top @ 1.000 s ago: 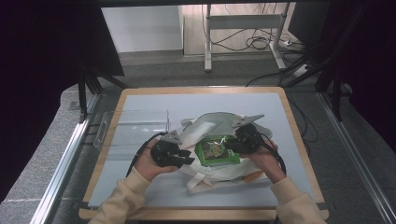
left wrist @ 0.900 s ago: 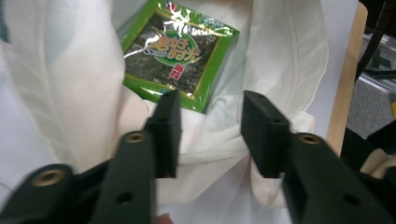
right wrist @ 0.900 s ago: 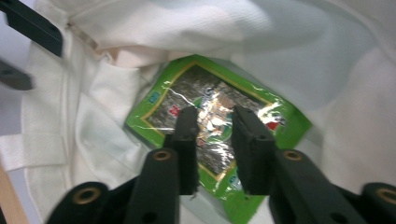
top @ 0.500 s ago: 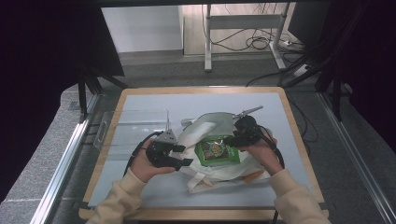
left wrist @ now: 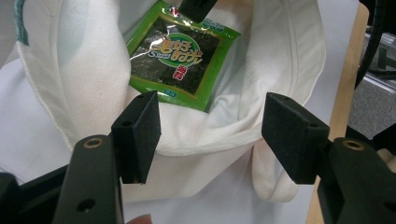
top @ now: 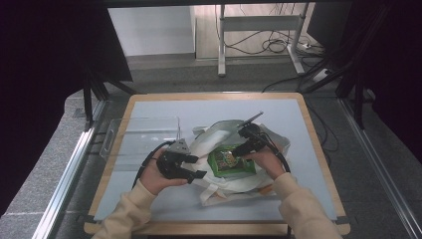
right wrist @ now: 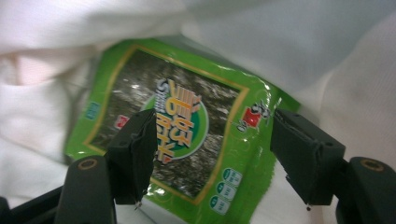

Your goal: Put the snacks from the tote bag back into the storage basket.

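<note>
In the high view, a white cloth bag (top: 234, 159) lies on the pale worktop (top: 149, 107), and a green snack packet (top: 230, 163) rests in its open mouth. The left gripper (top: 195, 167) sits just beside the left edge of the bag, with its jaws apart and nothing between them. The right gripper (top: 238, 151) is over the upper right part of the packet. A clear plastic tray (top: 142, 134) stands on the worktop, left of the bag. In the left gripper view, the left gripper (left wrist: 210, 135) has its jaws wide apart on both sides of the bag's (left wrist: 84, 84) folded rim, and they have just been opening; the pads do not press the cloth. The packet (left wrist: 180, 58) lies inside the bag beyond this rim. In the right gripper view, the right gripper (right wrist: 212, 154) is close above the packet (right wrist: 177, 130), and its jaws have just been opening. They stand apart over the packet face and do not clamp it. White cloth of the bag (right wrist: 303, 46) surrounds the packet.
</note>
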The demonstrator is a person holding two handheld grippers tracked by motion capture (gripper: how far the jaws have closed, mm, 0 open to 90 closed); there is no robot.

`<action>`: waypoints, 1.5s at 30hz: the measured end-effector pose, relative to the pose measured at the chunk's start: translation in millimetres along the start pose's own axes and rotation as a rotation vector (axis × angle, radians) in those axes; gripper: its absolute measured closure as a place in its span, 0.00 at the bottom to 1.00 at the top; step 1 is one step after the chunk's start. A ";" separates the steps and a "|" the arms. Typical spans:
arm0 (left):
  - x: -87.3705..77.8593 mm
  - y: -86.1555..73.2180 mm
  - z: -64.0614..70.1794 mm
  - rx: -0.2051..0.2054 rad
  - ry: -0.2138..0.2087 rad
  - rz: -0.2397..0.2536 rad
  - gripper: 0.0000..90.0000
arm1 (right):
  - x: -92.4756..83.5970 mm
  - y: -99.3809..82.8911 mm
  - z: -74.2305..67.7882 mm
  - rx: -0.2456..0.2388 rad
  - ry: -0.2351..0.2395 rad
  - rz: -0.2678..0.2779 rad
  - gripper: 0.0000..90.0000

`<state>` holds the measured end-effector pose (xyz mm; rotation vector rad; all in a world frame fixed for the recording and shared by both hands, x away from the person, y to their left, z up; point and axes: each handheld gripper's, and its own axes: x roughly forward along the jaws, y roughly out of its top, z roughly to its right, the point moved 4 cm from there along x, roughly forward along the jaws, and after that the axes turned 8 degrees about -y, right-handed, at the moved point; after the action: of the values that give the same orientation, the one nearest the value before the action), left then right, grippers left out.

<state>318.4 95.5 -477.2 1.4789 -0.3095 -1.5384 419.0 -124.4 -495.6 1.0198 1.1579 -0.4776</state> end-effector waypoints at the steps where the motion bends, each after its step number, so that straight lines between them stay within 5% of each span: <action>1: 0.0 0.0 0.0 0.000 0.000 0.000 0.42 | 1.8 -0.2 0.5 0.006 -0.005 -0.009 0.36; 19: -0.6 0.5 -0.3 0.006 0.012 0.011 0.40 | 26.9 -19.8 9.9 0.111 -0.046 -0.120 0.31; 25: -0.2 0.6 0.1 0.009 0.012 0.011 0.41 | 32.5 -23.2 14.8 0.173 0.009 -0.138 0.30; 30: -0.1 0.7 0.6 0.013 0.010 0.008 0.41 | 32.1 -22.3 12.3 0.157 0.023 -0.135 0.40; 33: 0.1 0.6 0.6 0.013 0.011 0.007 0.41 | 31.4 -22.0 9.7 0.155 0.076 -0.135 0.59; 36: 0.0 0.6 0.6 0.014 0.012 0.006 0.41 | 31.4 -21.8 9.1 0.156 0.102 -0.137 0.66; 38: 0.1 0.6 0.5 0.014 0.013 0.006 0.41 | 31.9 -21.5 10.0 0.172 0.145 -0.136 0.73; 45: 1.0 0.5 0.1 0.013 0.013 0.005 0.41 | 31.2 -20.9 11.6 0.205 0.177 -0.134 0.86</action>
<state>318.7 94.4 -477.4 1.4969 -0.3160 -1.5252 420.6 -139.1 -532.0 1.1845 1.3616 -0.6322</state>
